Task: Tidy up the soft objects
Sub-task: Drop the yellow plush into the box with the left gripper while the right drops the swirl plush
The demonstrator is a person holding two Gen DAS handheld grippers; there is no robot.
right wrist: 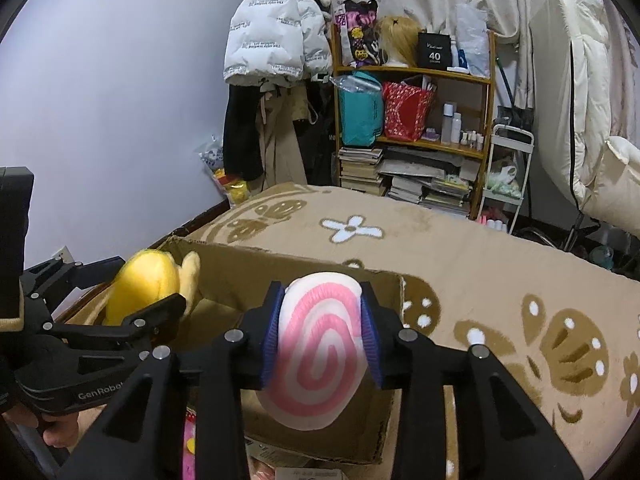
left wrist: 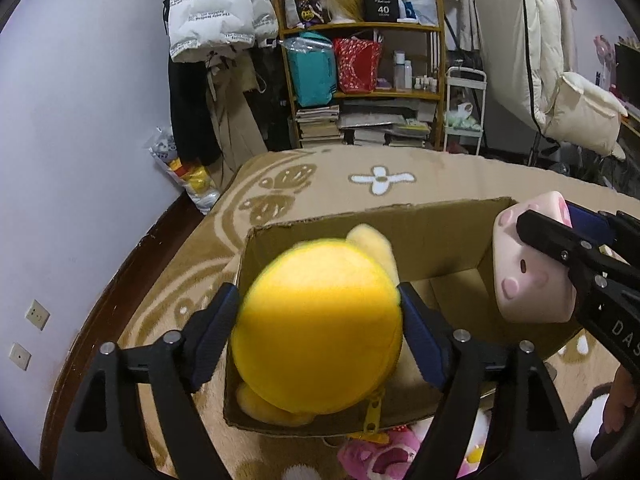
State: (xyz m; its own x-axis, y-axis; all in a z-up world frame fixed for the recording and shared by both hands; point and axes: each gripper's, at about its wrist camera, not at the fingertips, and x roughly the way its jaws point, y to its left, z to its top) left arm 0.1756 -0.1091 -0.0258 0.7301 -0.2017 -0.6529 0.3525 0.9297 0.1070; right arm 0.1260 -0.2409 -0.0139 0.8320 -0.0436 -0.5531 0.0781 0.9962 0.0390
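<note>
At frame centre, the left gripper (left wrist: 318, 332) clamps a round yellow plush toy (left wrist: 316, 326) over the open cardboard box (left wrist: 440, 236) on the beige patterned blanket (left wrist: 400, 184). At right, the right gripper (left wrist: 560, 248) holds a pink-and-white plush (left wrist: 524, 276).

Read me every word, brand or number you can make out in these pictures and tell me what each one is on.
"40": black box on the top shelf; the small line under it is too small to read.
"GenRobot", cut off at the end: left gripper body.
"DAS", cut off: right gripper body.
White jacket: repeated printed lines, too small and upside down to read.
Book spines: unreadable.
</note>
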